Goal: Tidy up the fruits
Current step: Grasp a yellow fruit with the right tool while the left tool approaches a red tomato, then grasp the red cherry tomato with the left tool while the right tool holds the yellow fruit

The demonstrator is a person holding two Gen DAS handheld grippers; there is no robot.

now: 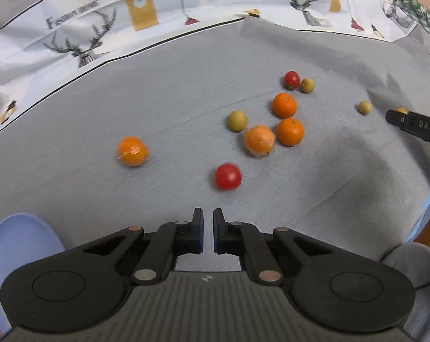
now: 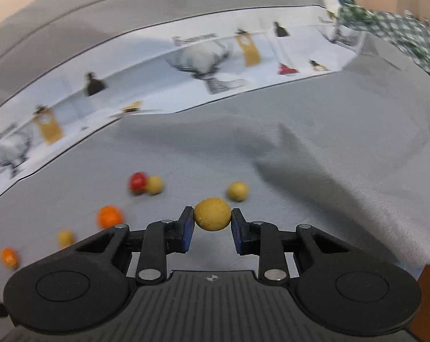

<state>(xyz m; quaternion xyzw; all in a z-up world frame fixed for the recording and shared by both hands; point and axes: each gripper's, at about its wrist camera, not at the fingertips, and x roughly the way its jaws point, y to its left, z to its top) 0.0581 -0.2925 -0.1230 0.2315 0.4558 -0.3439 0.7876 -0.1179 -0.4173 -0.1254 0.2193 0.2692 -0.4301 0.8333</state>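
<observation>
Fruits lie scattered on a grey cloth (image 1: 158,91). In the left wrist view I see several oranges, one at the left (image 1: 132,151) and a cluster (image 1: 290,127), a red tomato (image 1: 227,176) just ahead of my left gripper (image 1: 208,213), a second tomato (image 1: 291,79), and yellow-green fruits (image 1: 236,120). My left gripper is shut and empty. My right gripper (image 2: 212,213) is shut on a yellow-green fruit (image 2: 212,213), held above the cloth. Its finger shows at the right of the left wrist view (image 1: 414,125). Another yellow fruit (image 2: 237,191) lies just beyond.
A light blue plate (image 1: 18,256) sits at the lower left by my left gripper. A white printed cloth with deer and tags (image 1: 81,34) borders the far side. A green checked cloth (image 2: 400,34) lies at the far right. The table edge (image 1: 425,216) is at the right.
</observation>
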